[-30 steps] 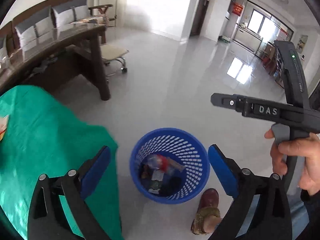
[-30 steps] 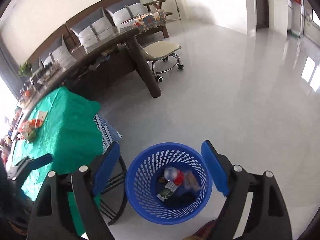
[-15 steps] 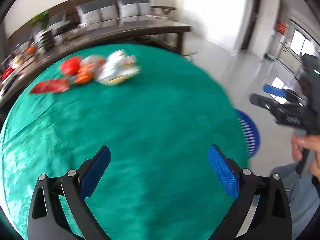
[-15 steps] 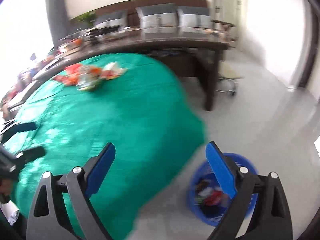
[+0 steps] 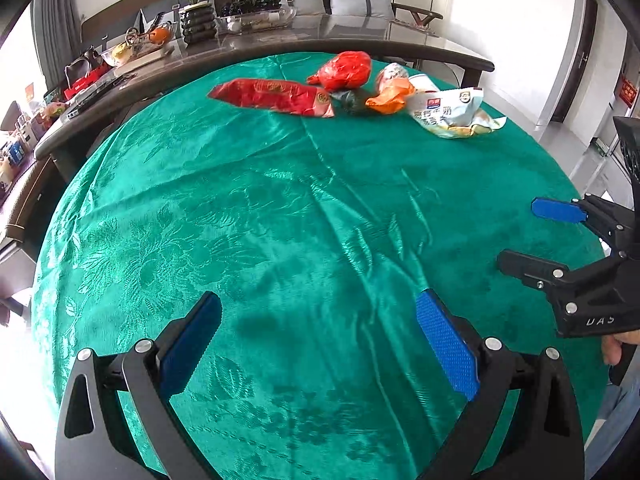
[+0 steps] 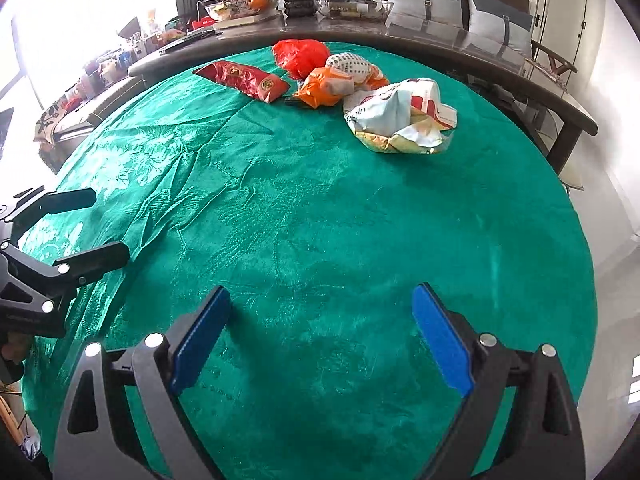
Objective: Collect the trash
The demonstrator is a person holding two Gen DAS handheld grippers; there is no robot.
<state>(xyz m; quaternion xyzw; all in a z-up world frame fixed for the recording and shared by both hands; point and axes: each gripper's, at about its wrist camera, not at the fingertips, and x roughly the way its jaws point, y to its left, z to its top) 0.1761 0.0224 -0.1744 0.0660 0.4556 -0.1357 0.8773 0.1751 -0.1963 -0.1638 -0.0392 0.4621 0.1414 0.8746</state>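
Trash (image 6: 344, 84) | far side of table (image 6: 280, 208) | right gripper (image 6: 320, 332) near side, empty

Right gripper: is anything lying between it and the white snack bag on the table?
No. In the right wrist view only bare green tablecloth lies between the open right gripper and the white snack bag.

Each tool, left (image 5: 318, 342) and right (image 6: 320, 334), is a black forked frame with silver rivets and ribbed blue pads (image 5: 448, 344), the right one lettered "DAS" in white; blue jeans (image 5: 616, 420) clothe the person's leg.
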